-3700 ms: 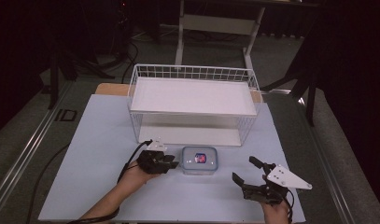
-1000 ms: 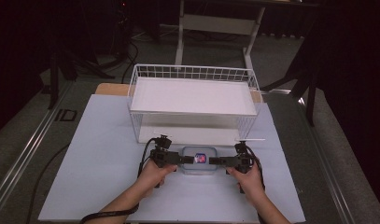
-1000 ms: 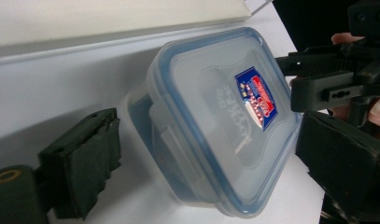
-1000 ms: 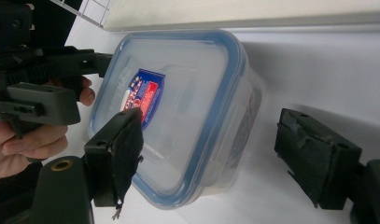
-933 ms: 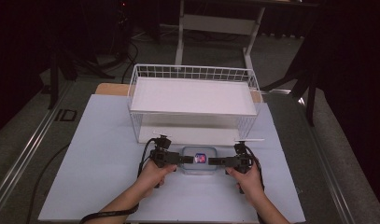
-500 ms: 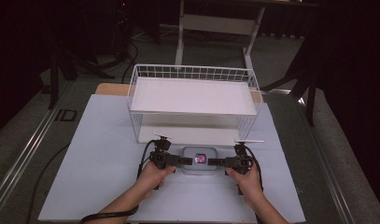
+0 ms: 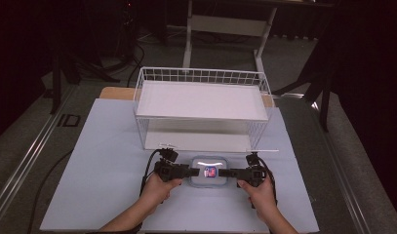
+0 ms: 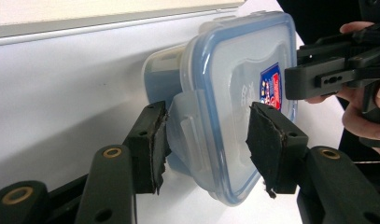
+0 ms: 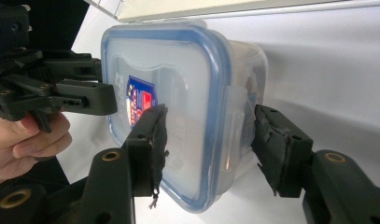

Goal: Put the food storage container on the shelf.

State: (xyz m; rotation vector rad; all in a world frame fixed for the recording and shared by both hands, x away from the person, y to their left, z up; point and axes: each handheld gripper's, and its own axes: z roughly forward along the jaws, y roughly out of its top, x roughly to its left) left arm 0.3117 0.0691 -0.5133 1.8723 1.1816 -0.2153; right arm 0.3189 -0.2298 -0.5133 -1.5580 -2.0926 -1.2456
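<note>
Food container [image 7: 209,171] with blue-rimmed lid is sitting on the table [image 7: 103,146], just in front of the white wire basket [image 7: 202,105]. Left tongs [image 7: 185,171] and right tongs [image 7: 225,172] are each straddling a side latch, jaws parted, not clamping.

Left gripper [image 8: 204,140] jaws, lower frame, straddle the side clip of a blue-rimmed clear container [image 8: 234,98]. Right gripper [image 8: 339,70] enters at upper right.
</note>
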